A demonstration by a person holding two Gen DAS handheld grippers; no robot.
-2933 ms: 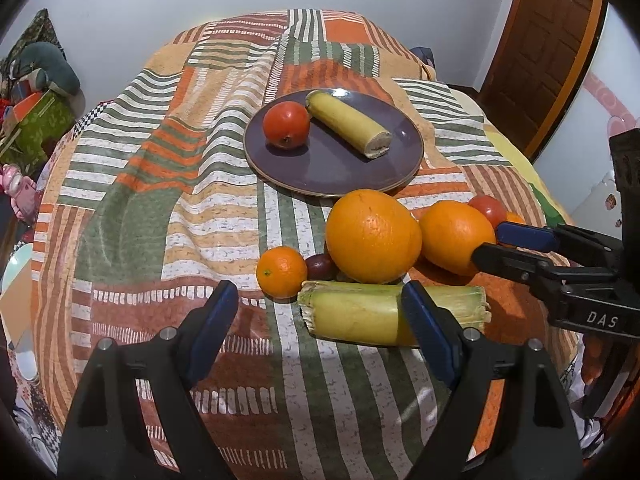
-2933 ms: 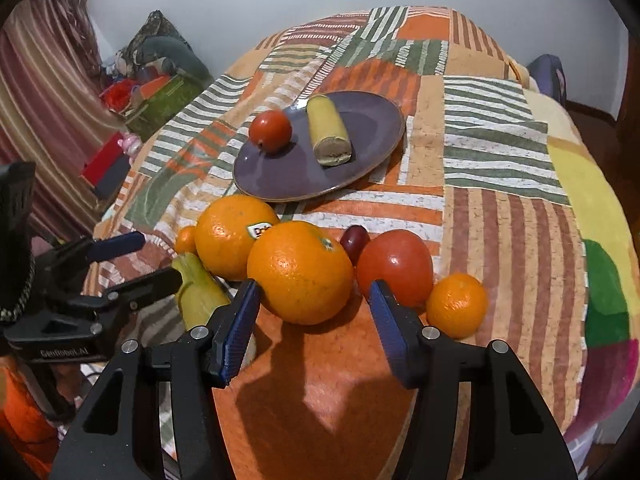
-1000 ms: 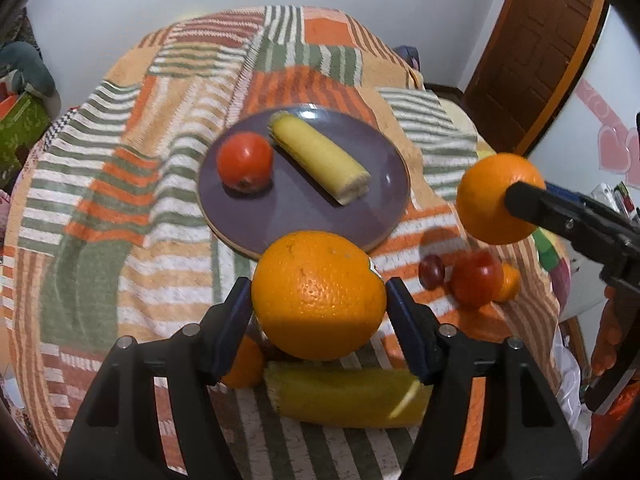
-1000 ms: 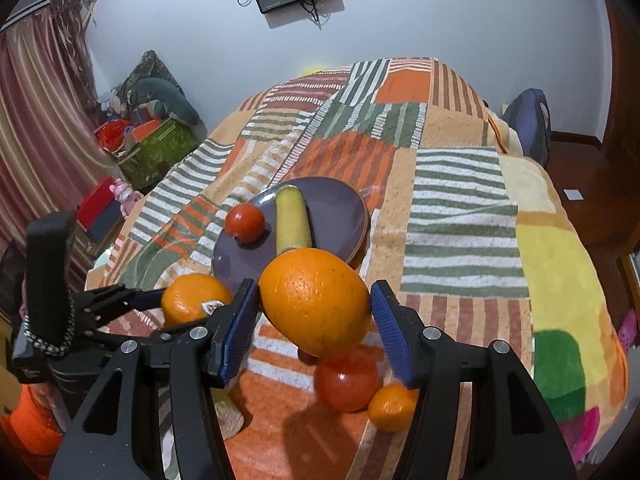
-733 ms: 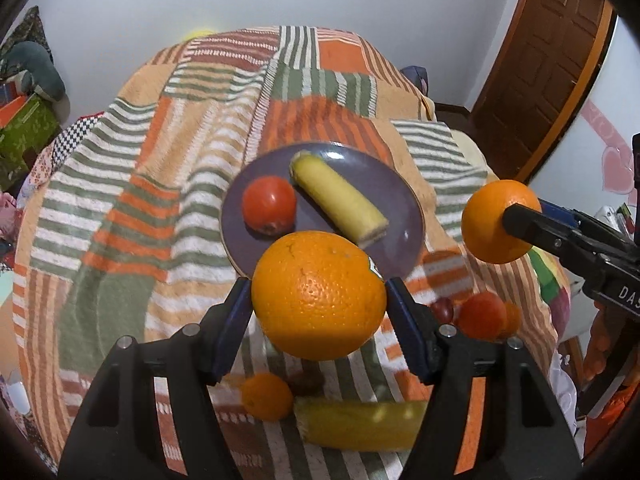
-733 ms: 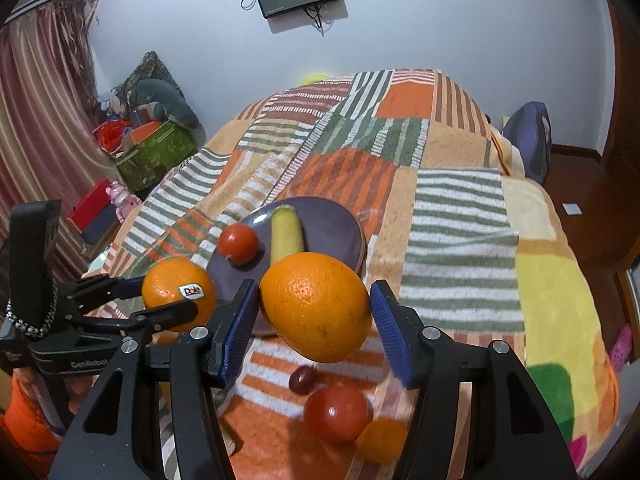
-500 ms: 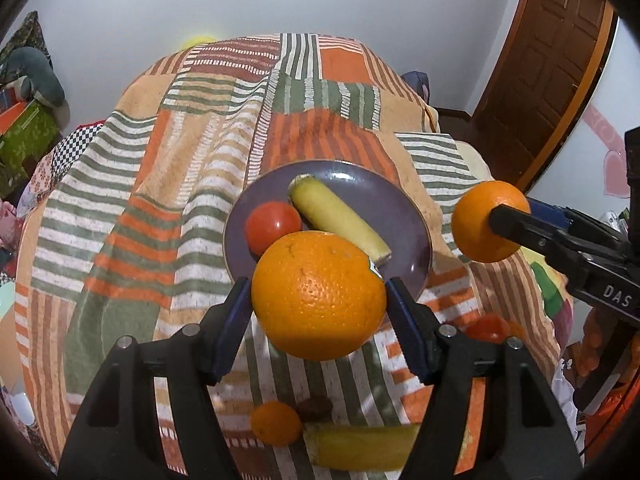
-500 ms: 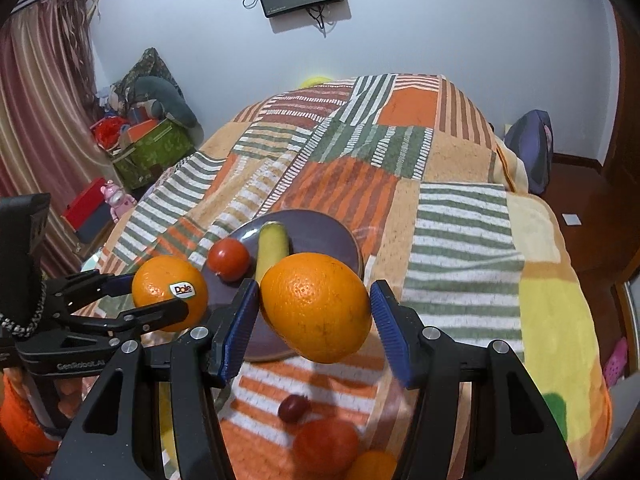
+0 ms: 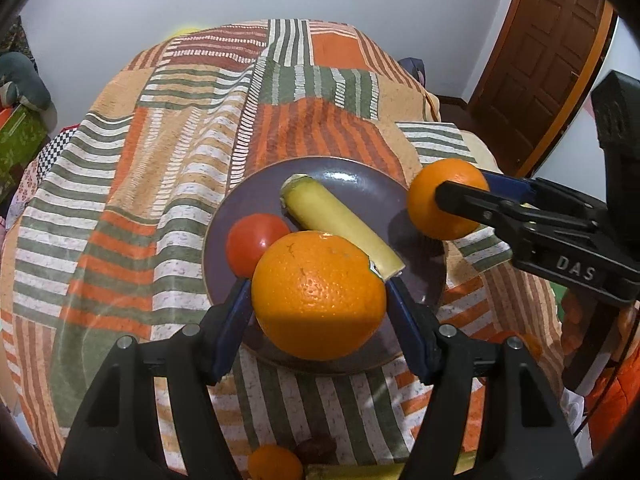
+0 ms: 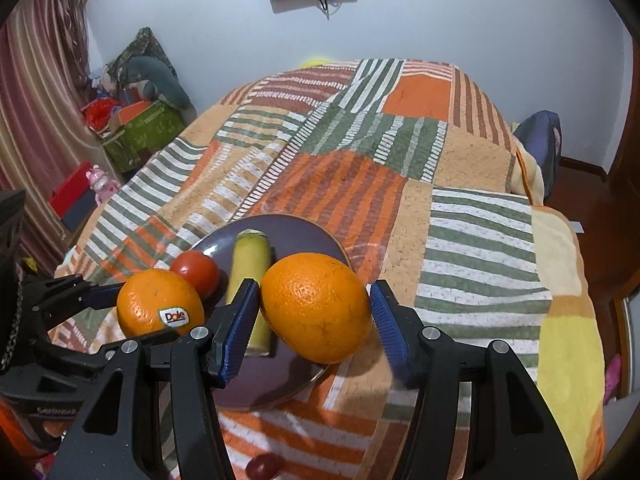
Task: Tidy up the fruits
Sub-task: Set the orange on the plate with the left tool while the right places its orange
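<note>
Two oranges are up in my jaws: the stickered orange (image 10: 160, 307) clamped in the left gripper (image 9: 318, 306), the plain orange (image 10: 316, 306) clamped in the right gripper (image 10: 314, 312), both above the near rim of the purple plate (image 9: 344, 178). I judge this the carry step; next I lower each onto bare plate beside the banana (image 9: 340, 224) and tomato (image 9: 256, 242). Only my left view shows the small orange (image 9: 274, 462) left nearer me than the plate; only my right view shows the Dole sticker (image 10: 173, 316).

Black plastic left gripper (image 9: 319, 308) carries blue pads and silver screws. The right gripper (image 10: 314, 318) matches, its side stamped "DAS".
</note>
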